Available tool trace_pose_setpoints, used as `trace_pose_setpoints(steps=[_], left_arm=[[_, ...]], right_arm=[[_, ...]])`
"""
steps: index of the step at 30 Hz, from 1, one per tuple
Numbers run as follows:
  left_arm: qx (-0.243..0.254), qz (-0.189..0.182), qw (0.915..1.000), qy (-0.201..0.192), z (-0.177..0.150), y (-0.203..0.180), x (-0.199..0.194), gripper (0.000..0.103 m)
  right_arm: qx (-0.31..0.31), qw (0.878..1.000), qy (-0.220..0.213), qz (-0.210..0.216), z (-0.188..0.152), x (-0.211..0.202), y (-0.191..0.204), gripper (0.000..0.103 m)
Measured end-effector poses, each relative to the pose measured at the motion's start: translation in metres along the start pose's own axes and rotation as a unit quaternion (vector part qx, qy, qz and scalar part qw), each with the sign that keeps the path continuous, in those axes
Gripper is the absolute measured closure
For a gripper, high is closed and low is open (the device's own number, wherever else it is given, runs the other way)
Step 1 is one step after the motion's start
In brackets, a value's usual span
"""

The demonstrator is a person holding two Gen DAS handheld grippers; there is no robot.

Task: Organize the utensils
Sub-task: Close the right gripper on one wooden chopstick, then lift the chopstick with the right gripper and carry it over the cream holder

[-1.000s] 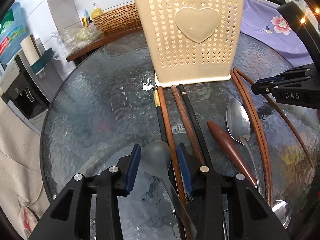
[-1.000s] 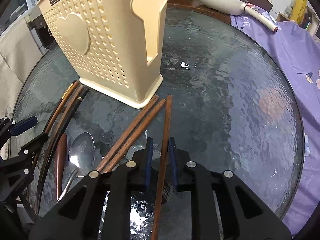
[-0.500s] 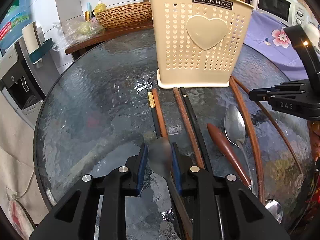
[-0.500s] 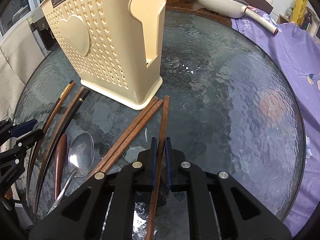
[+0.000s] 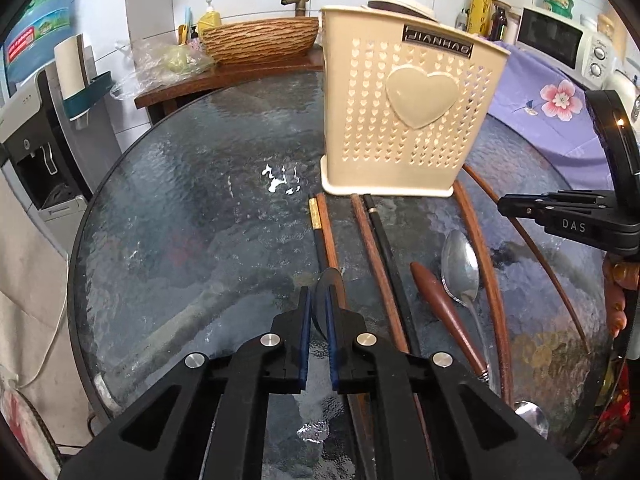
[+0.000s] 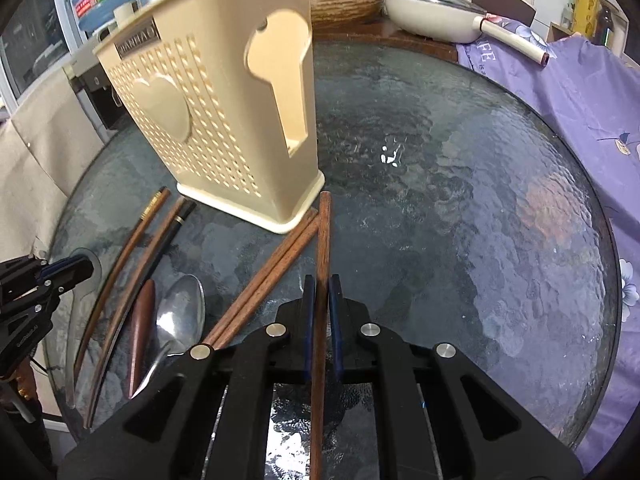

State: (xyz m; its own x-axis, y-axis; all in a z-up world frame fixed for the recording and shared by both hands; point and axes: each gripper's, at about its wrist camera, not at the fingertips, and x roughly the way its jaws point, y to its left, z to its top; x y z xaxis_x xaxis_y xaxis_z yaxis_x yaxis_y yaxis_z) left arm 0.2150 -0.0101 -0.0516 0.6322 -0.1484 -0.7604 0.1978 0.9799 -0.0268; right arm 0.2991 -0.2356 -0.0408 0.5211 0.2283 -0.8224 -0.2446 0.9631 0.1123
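A beige perforated utensil holder (image 5: 408, 120) stands on the round glass table (image 5: 180, 208); it also shows in the right wrist view (image 6: 224, 120). My left gripper (image 5: 318, 300) is shut on the bowl of a grey spoon (image 5: 326, 284), turned on edge above the table. My right gripper (image 6: 321, 284) is shut on a brown wooden chopstick (image 6: 323, 232) that points at the holder's corner. Several chopsticks (image 5: 376, 248), a metal spoon (image 5: 460, 268) and a wooden-handled utensil (image 5: 436, 296) lie in front of the holder. Two brown chopsticks (image 6: 272, 268) lie left of my right gripper.
A wicker basket (image 5: 260, 40) and a plastic bag sit on a wooden shelf behind the table. A purple floral cloth (image 6: 580, 92) covers the right side, with a cream pan (image 6: 436, 16) beyond. A water dispenser (image 5: 36, 140) stands at the left.
My left gripper closed on the spoon and lifted it, turning it on edge. My right gripper closed on the chopstick and raised it. Both views rose away from the table.
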Motion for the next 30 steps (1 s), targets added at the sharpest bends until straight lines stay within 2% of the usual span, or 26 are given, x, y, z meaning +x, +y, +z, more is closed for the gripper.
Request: trace_pose_setpoints(steps=[4,8,13,20,30], left_arm=[[-0.001,-0.002,1.0000,-0.007,0.003,-0.001,-0.003,0.097],[-0.016,-0.023,0.9994,-0.018,0.007,0.003,-0.011,0.098],[-0.014,-0.025,0.9988,-0.039,0.015,0.000,-0.021,0.098],[-0.028,-0.045,0.9964,-0.066,0.024,0.002,-0.038,0.098],[-0.020,-0.055,0.9936,-0.097,0.034,-0.005,-0.060,0.098]], right_arm=[[0.008,1.000,-0.013,0.008,0.001,-0.009,-0.004,0.095],[0.020,0.999,-0.036,0.020,0.003,-0.021,-0.008,0.096],[0.028,0.997,-0.062,0.028,0.004,-0.037,-0.009,0.096],[0.042,0.993,-0.096,0.047,0.002,-0.067,-0.015,0.096],[0.030,0.987,-0.146,0.062,0.002,-0.111,-0.009,0.096]])
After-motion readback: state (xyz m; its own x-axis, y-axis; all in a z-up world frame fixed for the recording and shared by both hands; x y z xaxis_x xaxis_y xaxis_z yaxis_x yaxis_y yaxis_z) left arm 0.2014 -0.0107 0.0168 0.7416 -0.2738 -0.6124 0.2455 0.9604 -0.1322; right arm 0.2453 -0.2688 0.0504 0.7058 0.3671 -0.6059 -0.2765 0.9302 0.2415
